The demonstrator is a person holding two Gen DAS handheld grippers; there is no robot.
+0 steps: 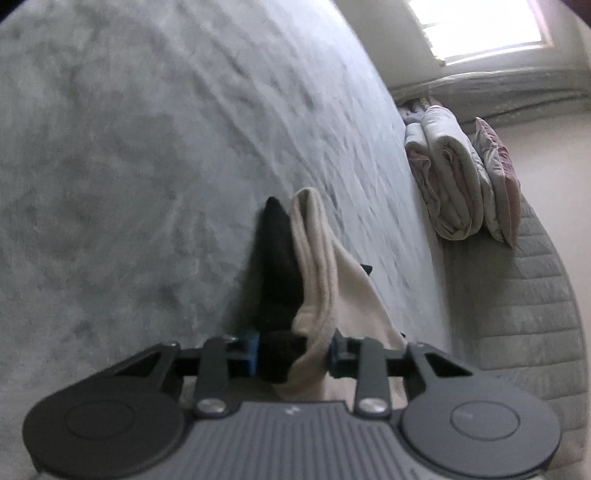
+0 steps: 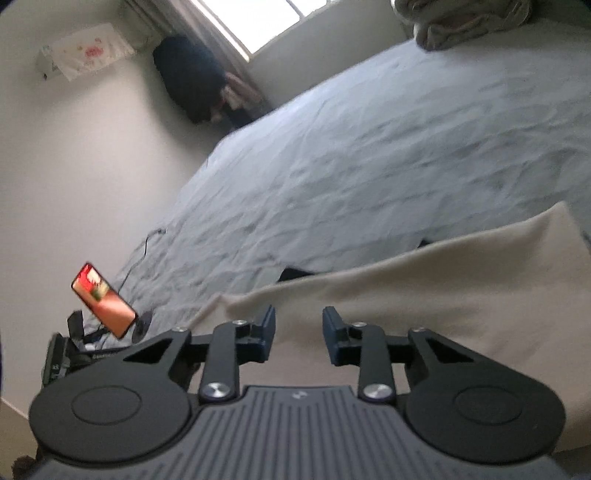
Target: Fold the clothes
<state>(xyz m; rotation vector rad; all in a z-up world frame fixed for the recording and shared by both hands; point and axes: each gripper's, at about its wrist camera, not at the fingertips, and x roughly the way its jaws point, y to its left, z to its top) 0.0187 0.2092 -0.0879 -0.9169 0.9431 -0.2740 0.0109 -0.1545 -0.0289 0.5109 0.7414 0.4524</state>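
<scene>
A cream garment (image 1: 317,258) with a black part (image 1: 277,258) beside it hangs bunched over the grey bed (image 1: 147,147). My left gripper (image 1: 295,350) is shut on this bunch, and its blue pads press the cream and black cloth from both sides. In the right wrist view the same cream garment (image 2: 424,288) stretches as a wide sheet above the bed (image 2: 369,166), casting a dark shadow under its far edge. My right gripper (image 2: 299,332) stands narrow at the sheet's near left part, with cream cloth filling the gap between its pads.
Folded quilts (image 1: 450,177) and a pink pillow (image 1: 498,177) lie at the head of the bed, seen again as a bedding pile (image 2: 461,22). A lit phone (image 2: 103,295) stands on a mount at the bed's edge, with a cable trailing. A dark bag (image 2: 188,74) hangs by the window.
</scene>
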